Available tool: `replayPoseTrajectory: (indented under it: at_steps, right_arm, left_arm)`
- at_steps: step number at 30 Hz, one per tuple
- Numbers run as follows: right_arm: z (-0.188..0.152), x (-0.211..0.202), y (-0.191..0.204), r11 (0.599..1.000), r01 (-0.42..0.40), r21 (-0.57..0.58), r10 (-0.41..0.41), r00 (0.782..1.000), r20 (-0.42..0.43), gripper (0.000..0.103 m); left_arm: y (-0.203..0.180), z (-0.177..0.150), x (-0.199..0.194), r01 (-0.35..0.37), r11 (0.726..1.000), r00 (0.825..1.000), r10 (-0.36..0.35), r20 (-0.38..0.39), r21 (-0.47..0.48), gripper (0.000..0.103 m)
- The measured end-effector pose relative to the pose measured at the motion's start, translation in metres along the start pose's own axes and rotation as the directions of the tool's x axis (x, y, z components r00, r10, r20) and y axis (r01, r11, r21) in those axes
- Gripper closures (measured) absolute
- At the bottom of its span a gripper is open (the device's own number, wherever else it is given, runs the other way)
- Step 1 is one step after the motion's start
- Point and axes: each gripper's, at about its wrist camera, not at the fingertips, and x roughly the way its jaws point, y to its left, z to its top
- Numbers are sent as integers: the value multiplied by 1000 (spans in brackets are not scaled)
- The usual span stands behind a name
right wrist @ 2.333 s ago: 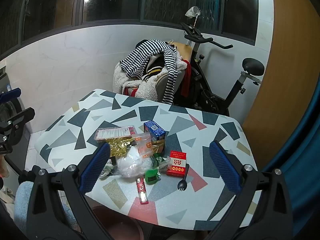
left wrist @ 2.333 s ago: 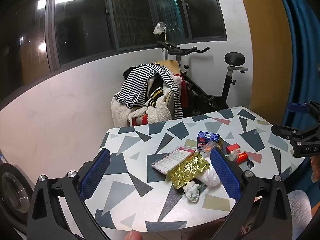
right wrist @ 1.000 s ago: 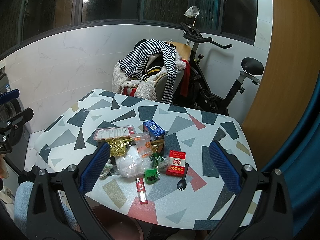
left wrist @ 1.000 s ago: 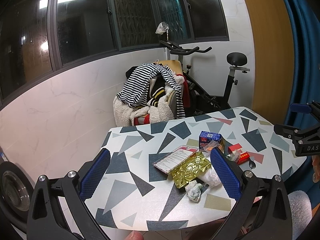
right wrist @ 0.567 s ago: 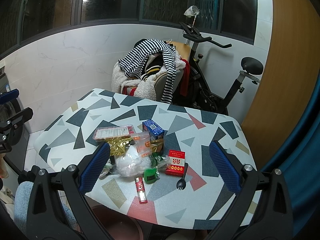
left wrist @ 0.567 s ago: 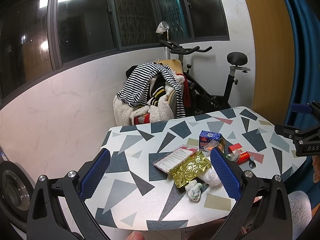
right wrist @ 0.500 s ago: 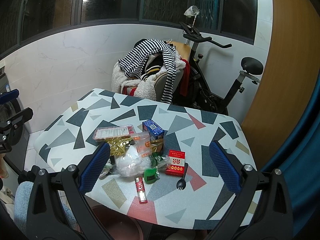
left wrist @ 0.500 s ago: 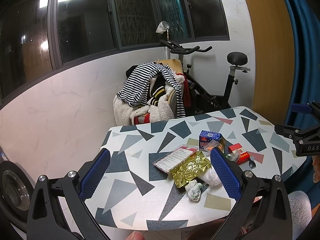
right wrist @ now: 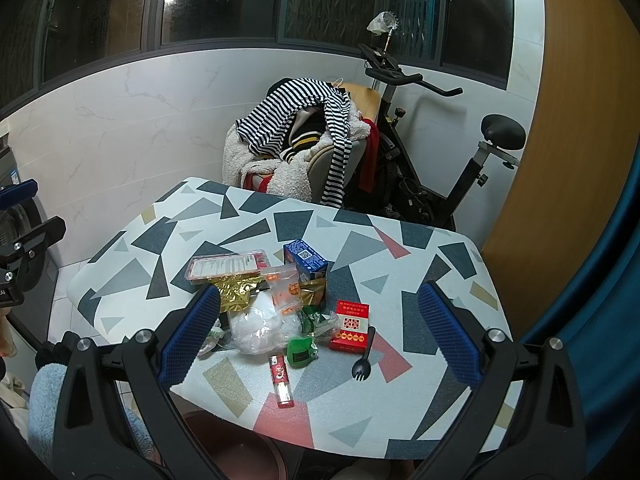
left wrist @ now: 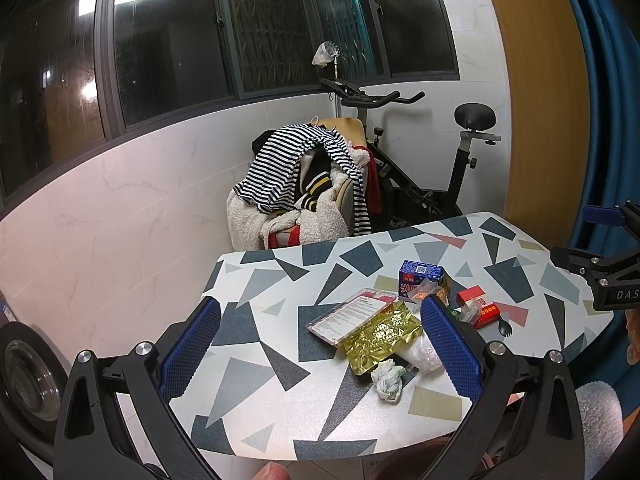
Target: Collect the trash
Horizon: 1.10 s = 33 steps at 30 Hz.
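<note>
My left gripper [left wrist: 320,344] and right gripper [right wrist: 319,334] both spread wide, empty, above near table [right wrist: 248,224] edge. Trash pile [right wrist: 280,304] mid-table: gold foil wrapper [left wrist: 380,336], red box [right wrist: 351,325], lighter [right wrist: 281,380] nearest.

gold foil pouch [right wrist: 236,294] flat beside clear label tray [right wrist: 226,266] | blue carton [right wrist: 306,262] upright | red box [right wrist: 350,324], black spork [right wrist: 362,354], red lighter [right wrist: 282,380] lying near counter [right wrist: 440,264] front edge

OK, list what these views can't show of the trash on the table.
- Left wrist view: blue gripper finger pad covers part of the white plastic bag.
- Right wrist view: brown round bin is cut off by the table edge; contents unseen.
- Blue carton: print too small.
</note>
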Motion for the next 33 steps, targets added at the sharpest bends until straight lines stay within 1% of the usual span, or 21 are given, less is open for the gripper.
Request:
replayPoseTrajectory:
  at_steps: [6, 7, 10, 13, 17, 21, 23, 25, 27, 28, 31, 33]
  right_arm:
    - [0, 0, 0, 1000, 0, -1, 0, 1000, 1, 6]
    - [0, -1, 0, 1000, 1, 0, -1, 1000, 0, 6]
    - [1, -1, 1, 1000, 0, 1, 0, 1000, -1, 6]
    - [-1, 1, 0, 1000, 0, 8, 0, 1000, -6, 6]
    - [0, -3, -3, 1000, 0, 13, 0, 1000, -9, 6]
    - [0, 0, -2, 1000, -1, 17, 1, 1000, -6, 6]
    - [-7, 7, -5, 999, -2, 35, 1, 1000, 5, 6]
    - [-10, 8, -8, 999, 0, 53, -1, 1000, 8, 6]
    - [-15, 12, -12, 998, -4, 70, 4, 1000, 8, 5]
    - [-19, 15, -13, 997, -12, 77, 11, 1000, 7, 6]
    - [-30, 25, -14, 997, -28, 78, 29, 1000, -3, 6]
    - [-41, 35, -12, 997, -45, 70, 46, 999, -9, 6]
  left_arm:
    - [0, 0, 0, -1, 1000, 1000, 1, -1, 1, 5]
    - [5, -5, 2, -2, 1000, 1000, 2, -2, 1, 5]
    - [5, -5, 2, -1, 1000, 1000, 1, -3, 1, 5]
    - [11, -13, 6, -2, 1000, 1000, 2, -6, 1, 5]
    - [11, -18, 10, -2, 1000, 1000, 2, -9, -1, 5]
    - [11, -19, 16, 6, 1000, 1000, -6, -19, -7, 5]
    - [12, -21, 19, 11, 1000, 1000, -12, -26, -15, 5]
    - [14, -28, 24, 8, 1000, 999, -9, -40, -12, 5]
    - [14, -36, 35, 4, 1000, 997, -5, -74, -16, 5]
    - [16, -42, 41, 12, 1000, 995, -15, -98, -25, 5]
    - [21, -57, 57, 82, 994, 985, -91, -146, -67, 5]
    - [22, -68, 70, 85, 993, 980, -98, -173, -79, 5]
